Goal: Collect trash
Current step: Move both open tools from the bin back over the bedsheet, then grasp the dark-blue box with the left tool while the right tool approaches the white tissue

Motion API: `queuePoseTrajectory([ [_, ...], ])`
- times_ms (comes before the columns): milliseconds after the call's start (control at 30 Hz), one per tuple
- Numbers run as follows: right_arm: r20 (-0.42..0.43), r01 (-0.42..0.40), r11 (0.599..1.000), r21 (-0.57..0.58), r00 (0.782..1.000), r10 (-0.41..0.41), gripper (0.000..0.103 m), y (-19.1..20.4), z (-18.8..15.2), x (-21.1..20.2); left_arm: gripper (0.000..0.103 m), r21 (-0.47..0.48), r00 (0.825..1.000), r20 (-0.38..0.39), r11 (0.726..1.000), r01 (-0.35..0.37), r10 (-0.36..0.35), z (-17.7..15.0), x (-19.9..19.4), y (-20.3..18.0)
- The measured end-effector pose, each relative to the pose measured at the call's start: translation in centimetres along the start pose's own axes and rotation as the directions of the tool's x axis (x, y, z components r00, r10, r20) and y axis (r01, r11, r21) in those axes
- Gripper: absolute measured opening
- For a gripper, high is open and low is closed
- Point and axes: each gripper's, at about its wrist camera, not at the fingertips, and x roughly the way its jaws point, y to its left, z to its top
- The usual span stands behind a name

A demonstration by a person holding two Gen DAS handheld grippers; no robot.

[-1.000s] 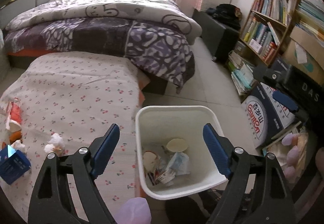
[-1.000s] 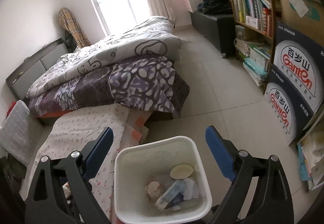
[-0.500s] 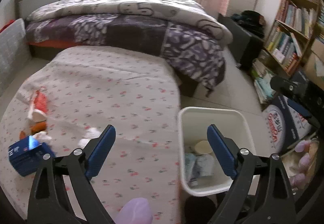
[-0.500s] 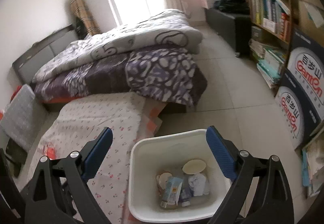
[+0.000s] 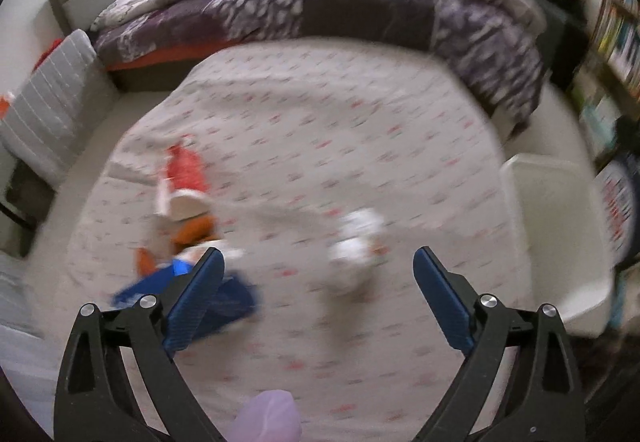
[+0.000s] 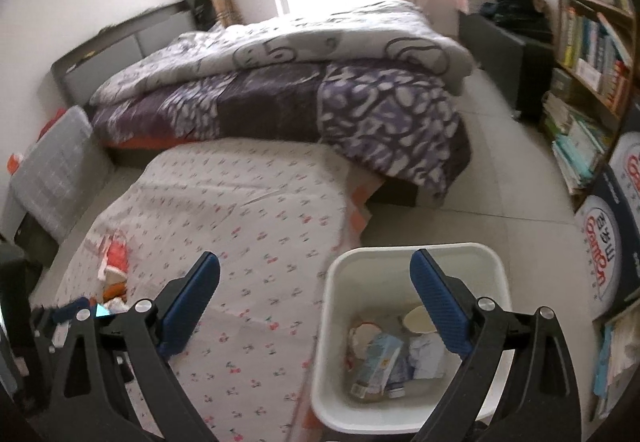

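Note:
The left wrist view is blurred. My left gripper point(image 5: 316, 266) hangs over the flowered cloth point(image 5: 320, 122), its jaws still opening, nothing between them. Crumpled white tissue point(image 5: 356, 242) lies just beyond the fingertips. A blue carton point(image 5: 236, 298) shows beside the left finger, with a red and white wrapper point(image 5: 186, 182) and an orange scrap point(image 5: 196, 234) farther out. My right gripper point(image 6: 316, 274) stands open and empty above the white bin point(image 6: 340, 322), which holds a cup point(image 6: 416, 318), cartons and paper. The wrapper point(image 6: 116, 258) appears there too.
A bed with a purple patterned quilt point(image 6: 304, 98) lies beyond the cloth. Bookshelves point(image 6: 592, 42) and blue printed boxes point(image 6: 608, 250) line the right wall. A grey storage case point(image 6: 52, 178) leans at the left. Tiled floor point(image 6: 500, 162) runs between bed and shelves.
The left gripper swung left from above the bin to over the cloth, opening wider; tissue and carton now sit near its fingertips. The right gripper also shifted left, the bin sliding rightward in view.

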Motion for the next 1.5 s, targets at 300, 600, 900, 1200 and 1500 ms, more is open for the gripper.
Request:
queuePoseTrajectory([
  [300, -0.140, -0.058, 0.990, -0.127, 0.989, 0.040, 0.093, 5.8, -1.5, 4.3, 0.096, 0.224, 0.961, -0.255, 0.973, -0.045, 0.103, -2.3, 5.9, 8.3],
  [600, -0.245, -0.095, 0.980, -0.174, 0.968, 0.051, 0.093, 10.0, -3.2, 7.8, 0.091, 0.290, 0.928, -0.370, 0.954, 0.079, 0.036, -5.0, 9.0, 10.3],
  [900, -0.309, -0.144, 0.980, -0.135, 0.946, 0.096, 0.093, 11.8, -3.6, 9.5, 0.079, 0.210, 0.902, -0.414, 0.952, 0.223, -0.120, -8.1, 6.4, 10.6],
  [1200, -0.355, -0.139, 0.987, -0.075, 0.929, 0.104, 0.093, 12.5, -4.1, 11.0, 0.084, 0.078, 0.896, -0.411, 0.972, 0.220, -0.170, -7.3, 6.3, 11.8],
  [1500, -0.428, -0.175, 0.985, -0.009, 0.891, 0.154, 0.093, 13.2, -4.9, 12.6, 0.037, 0.064, 0.930, -0.331, 0.979, 0.191, -0.160, -5.3, 4.0, 11.2],
])
